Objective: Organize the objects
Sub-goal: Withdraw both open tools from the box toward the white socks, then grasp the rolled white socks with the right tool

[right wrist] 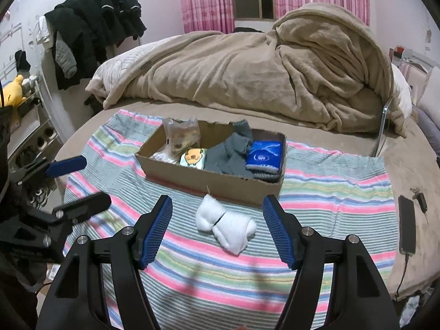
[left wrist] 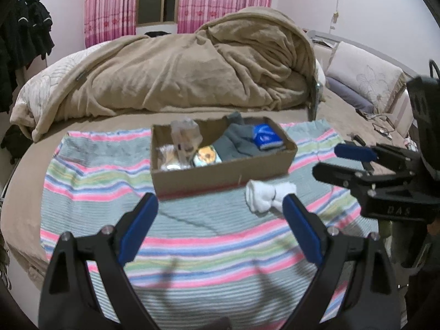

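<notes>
Both hand-held grippers, left hand-held gripper [left wrist: 220, 206] and right hand-held gripper [right wrist: 217, 211], gape wide and empty; straddle the white sock bundle [right wrist: 225, 227] squarely, then lift into the cardboard box [right wrist: 220, 184].

Socks [right wrist: 225, 225] before box [right wrist: 220, 185], on towel [right wrist: 330, 192]

Matt cardboard box [right wrist: 220, 185]; woven striped cloth [right wrist: 330, 192] under it; my white socks [right wrist: 225, 224] looked soft-knit; fleecy beige blanket [right wrist: 247, 68].
</notes>
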A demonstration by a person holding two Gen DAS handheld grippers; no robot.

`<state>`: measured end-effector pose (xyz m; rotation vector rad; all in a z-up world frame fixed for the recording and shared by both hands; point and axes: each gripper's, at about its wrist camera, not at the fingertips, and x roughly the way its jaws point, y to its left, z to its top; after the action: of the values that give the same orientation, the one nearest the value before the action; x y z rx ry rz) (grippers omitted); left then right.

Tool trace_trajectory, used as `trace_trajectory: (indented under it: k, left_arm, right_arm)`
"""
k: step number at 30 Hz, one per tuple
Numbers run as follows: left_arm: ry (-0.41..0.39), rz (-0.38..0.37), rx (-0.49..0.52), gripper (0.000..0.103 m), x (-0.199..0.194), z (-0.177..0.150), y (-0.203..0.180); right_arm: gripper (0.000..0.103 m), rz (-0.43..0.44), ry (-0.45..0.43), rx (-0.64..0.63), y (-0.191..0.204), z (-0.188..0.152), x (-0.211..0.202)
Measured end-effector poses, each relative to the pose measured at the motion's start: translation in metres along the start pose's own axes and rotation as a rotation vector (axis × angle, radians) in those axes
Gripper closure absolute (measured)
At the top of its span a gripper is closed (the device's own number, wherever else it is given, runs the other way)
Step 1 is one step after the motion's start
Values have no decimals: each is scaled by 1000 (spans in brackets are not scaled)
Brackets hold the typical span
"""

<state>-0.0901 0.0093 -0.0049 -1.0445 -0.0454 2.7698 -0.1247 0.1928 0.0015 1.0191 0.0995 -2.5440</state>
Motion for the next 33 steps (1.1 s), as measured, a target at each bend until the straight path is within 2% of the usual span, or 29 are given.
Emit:
trace_trajectory:
  k: [6, 17, 30, 32, 33]
  left_arm:
    - [18, -2, -38, 10, 11, -14, 9]
    - [72, -5, -51, 10, 50, -25, 11]
    - [123, 5, -88, 10, 86, -34, 17]
    - [131, 8, -86, 10, 90, -37, 16]
    - [133, 10, -85, 10, 91, -37, 15]
  right_arm:
    - [32, -9, 48, 29, -8, -11, 21]
    - [32, -23, 131, 82, -27, -31, 65]
    - [32, 31, 222, 165, -45, -40, 106]
    - [33, 37, 226, 160, -44, -40, 107]
    - [39, 42, 228, 150, -43, -39, 108]
